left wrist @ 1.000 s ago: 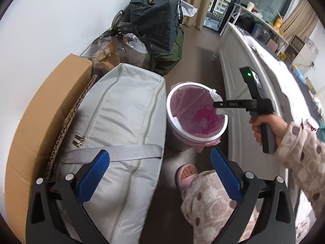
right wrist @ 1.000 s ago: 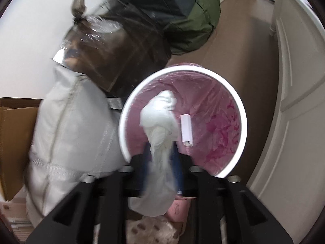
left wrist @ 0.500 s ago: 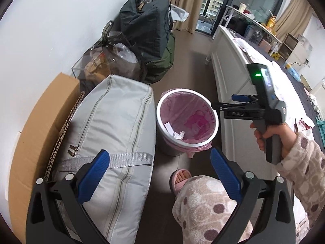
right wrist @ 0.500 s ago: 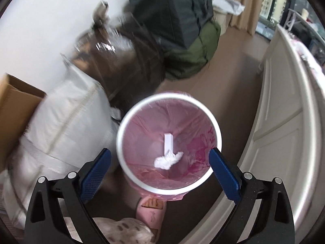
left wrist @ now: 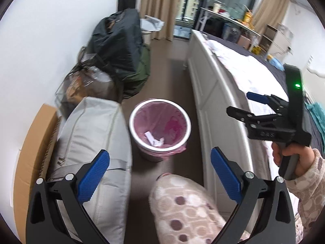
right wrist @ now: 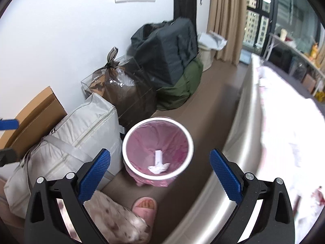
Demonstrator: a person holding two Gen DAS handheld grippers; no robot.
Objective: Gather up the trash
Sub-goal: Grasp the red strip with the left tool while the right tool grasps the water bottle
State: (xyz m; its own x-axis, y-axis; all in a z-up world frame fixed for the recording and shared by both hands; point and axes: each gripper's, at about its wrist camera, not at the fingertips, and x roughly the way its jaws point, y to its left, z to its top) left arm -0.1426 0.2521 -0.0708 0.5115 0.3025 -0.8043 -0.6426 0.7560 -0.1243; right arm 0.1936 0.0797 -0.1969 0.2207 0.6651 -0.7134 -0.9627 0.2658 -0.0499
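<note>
Brown floor [right wrist: 213, 93] between wall-side luggage and a bed [left wrist: 205, 93]. One bin [right wrist: 189, 140], pink-lined, holds two white scraps: a wad [right wrist: 158, 168] and a strip [right wrist: 158, 156]. A second ago the right tool [right wrist: 160, 171] pinched the wad over the bin; now its jaws gape, empty, farther back. Left tool [left wrist: 160, 171] likewise wide, empty. One pink slipper [right wrist: 145, 206] lies near the bin.

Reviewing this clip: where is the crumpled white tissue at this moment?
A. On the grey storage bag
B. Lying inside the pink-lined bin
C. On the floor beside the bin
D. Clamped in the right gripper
B: the crumpled tissue lies at the bottom of the pink-lined bin, and the right gripper has its jaws wide apart with nothing between them.
</note>
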